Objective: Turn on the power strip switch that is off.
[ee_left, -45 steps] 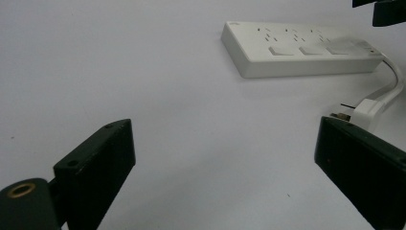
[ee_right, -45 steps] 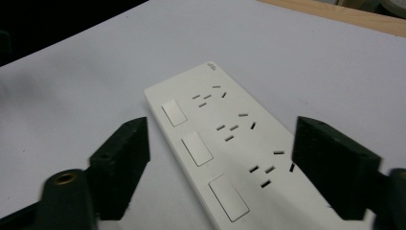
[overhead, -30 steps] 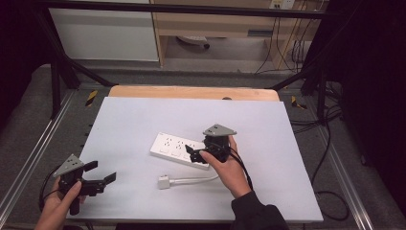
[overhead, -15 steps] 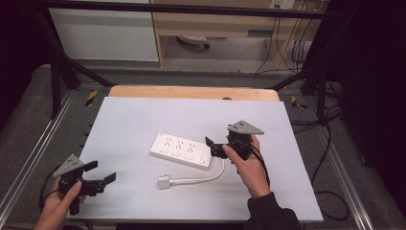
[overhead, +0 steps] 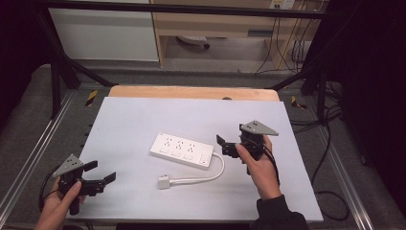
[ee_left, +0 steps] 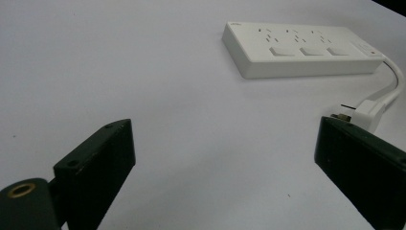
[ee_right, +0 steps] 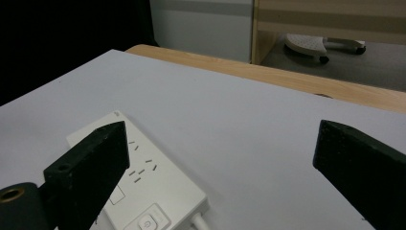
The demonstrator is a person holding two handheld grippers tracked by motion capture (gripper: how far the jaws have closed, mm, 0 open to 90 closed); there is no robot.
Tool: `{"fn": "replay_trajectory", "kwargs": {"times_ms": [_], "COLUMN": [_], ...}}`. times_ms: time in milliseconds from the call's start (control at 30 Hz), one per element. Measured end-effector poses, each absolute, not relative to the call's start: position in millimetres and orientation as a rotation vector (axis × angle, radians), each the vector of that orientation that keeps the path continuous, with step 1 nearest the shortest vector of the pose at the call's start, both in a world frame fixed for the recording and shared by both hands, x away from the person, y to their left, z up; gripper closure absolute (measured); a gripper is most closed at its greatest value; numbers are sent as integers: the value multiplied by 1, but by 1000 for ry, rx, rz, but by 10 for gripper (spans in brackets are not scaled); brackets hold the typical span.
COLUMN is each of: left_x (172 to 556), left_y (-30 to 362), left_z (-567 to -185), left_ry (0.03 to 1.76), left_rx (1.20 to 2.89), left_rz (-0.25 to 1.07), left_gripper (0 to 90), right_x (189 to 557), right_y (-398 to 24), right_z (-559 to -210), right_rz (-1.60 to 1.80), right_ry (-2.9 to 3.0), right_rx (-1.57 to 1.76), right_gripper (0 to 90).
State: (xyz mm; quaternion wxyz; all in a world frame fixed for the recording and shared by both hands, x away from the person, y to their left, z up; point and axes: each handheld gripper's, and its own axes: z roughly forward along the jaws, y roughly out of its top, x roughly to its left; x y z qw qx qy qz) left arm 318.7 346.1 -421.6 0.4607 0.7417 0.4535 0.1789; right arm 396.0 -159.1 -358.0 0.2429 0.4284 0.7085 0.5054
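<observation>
No text, brand, number or sign can be read anywhere. The white power strip (ee_left: 301,48) carries a small grey mark at its far left corner in the left gripper view (too small and blurred to make out), and a faint trace of the same corner mark shows in the right gripper view (ee_right: 139,187). Its switch bears a small round symbol, not lettering. The yellow-and-black patches (overhead: 91,97) on the floor beside the table are stripes only, without words
</observation>
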Motion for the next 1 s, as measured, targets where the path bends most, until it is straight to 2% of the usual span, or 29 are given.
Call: {"fn": "replay_trajectory", "kwargs": {"times_ms": [633,1000], "left_x": [319,319], "left_y": [346,346], "left_z": [-422,-422], "left_ry": [1120,1125], "left_rx": [1824,1824], "left_rz": [440,440], "left_gripper": [68,68], "right_x": [386,382], "right_y": [-208,-235], "right_z": [-359,-371], "right_rz": [1359,1325], "right_ry": [1867,1835], "right_rx": [1242,1295], "right_gripper": [69,71]}}
